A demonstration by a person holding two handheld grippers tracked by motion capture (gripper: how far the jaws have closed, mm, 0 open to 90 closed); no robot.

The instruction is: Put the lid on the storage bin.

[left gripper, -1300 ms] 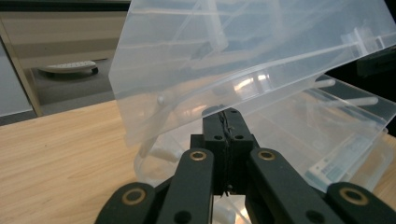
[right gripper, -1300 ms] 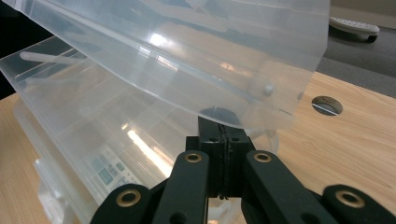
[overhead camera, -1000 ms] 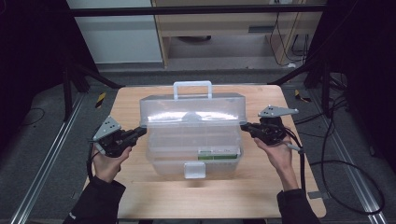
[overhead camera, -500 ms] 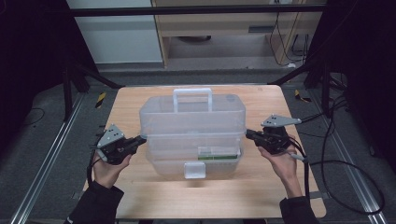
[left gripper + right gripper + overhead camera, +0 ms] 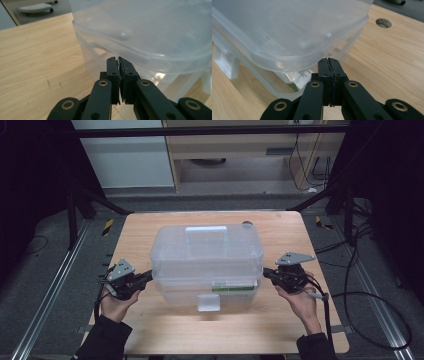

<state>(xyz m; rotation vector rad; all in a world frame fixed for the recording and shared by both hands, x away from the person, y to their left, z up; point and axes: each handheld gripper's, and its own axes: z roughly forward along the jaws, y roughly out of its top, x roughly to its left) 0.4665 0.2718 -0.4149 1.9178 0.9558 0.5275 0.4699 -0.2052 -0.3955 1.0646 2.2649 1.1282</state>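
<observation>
A clear plastic storage box [image 5: 206,255] with a lid, a top handle [image 5: 205,232] and a white front latch [image 5: 208,303] stands on the wooden table [image 5: 200,330]. My left gripper [image 5: 149,276] is at the box's left end, shut, its tips tucked under the overhanging lid rim; its jaws have just eased apart a hair with nothing between them. In the left gripper view the tips [image 5: 118,60] sit just below the rim of the box [image 5: 150,32]. My right gripper [image 5: 265,271] mirrors this at the right end, shut with its tips [image 5: 328,60] under the rim of the box [image 5: 287,30].
A white and green labelled item [image 5: 230,287] lies inside the box near its front. A round hole [image 5: 246,224] is in the table behind the box. Bare wood lies in front of the box and on both sides. Cables [image 5: 360,295] trail on the floor at right.
The box and both grippers have come down together, from raised above the table to low on it. The hands stay at the box's two ends.
</observation>
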